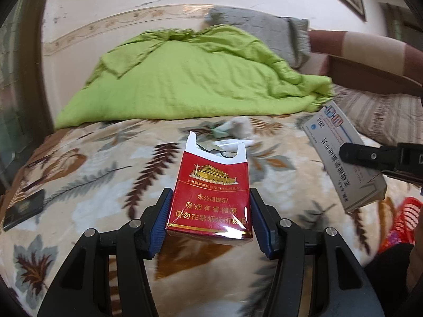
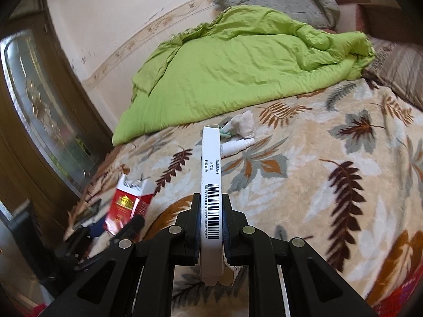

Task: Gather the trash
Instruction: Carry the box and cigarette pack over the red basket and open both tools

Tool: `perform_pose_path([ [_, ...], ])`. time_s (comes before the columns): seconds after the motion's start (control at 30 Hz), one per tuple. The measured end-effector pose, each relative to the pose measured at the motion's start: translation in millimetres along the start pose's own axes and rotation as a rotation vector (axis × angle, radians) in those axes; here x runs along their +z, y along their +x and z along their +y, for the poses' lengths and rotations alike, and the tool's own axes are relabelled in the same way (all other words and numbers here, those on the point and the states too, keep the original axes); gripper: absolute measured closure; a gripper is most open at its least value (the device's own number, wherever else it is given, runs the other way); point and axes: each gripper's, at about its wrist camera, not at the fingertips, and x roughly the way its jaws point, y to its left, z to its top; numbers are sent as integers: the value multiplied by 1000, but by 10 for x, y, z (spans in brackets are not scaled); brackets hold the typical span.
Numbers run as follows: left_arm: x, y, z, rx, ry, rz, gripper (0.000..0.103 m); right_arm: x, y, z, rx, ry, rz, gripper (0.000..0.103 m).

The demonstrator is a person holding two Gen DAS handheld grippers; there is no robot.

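Note:
My left gripper (image 1: 208,206) is shut on a torn-open red cigarette pack (image 1: 208,195) and holds it above the leaf-patterned bedspread (image 1: 92,174). The pack also shows at lower left in the right wrist view (image 2: 127,206). My right gripper (image 2: 210,211) is shut on a white medicine box (image 2: 210,185), gripped edge-on with its barcode side up. That box shows at the right in the left wrist view (image 1: 343,158). Crumpled paper and a small white tube (image 2: 238,134) lie on the bedspread ahead, near the green quilt.
A green quilt (image 1: 190,79) is heaped at the far side of the bed, with a grey pillow (image 1: 264,31) behind it. A dark wooden cabinet (image 2: 39,121) stands left. A red basket (image 1: 404,219) is at the right edge. A dark flat object (image 1: 23,208) lies at the bed's left edge.

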Motion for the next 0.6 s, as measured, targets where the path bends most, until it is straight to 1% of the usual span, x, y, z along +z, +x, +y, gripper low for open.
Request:
perform_pose_path([
  [0.1,20,-28,-145,-56,28,0,48,-14,-283,-140,-18,15,-25,89],
  [0.2,45,-85,-335,-130,40,10,48,-49,-585,-349,-48,50,-42,89],
  [0.33,118,-219,-783,-246,99,7,48,-149,-1089,-765,-139,112,-64,89],
  [0.47,192,-333,-1358,-413,151,45,48,-328,-1653,-1252,-255,194,-99,89],
  [0.5,198,-363,-1489,-446,163,54,48,-376,-1768,-1357,-279,215,-104,89],
  [0.53,227,-391,-1681,-501,180,67,48,-414,-1859,-1440,-299,233,-108,89],
  [0.6,244,-436,-1963,-579,201,94,48,-525,-2096,-1671,-353,286,-121,89],
])
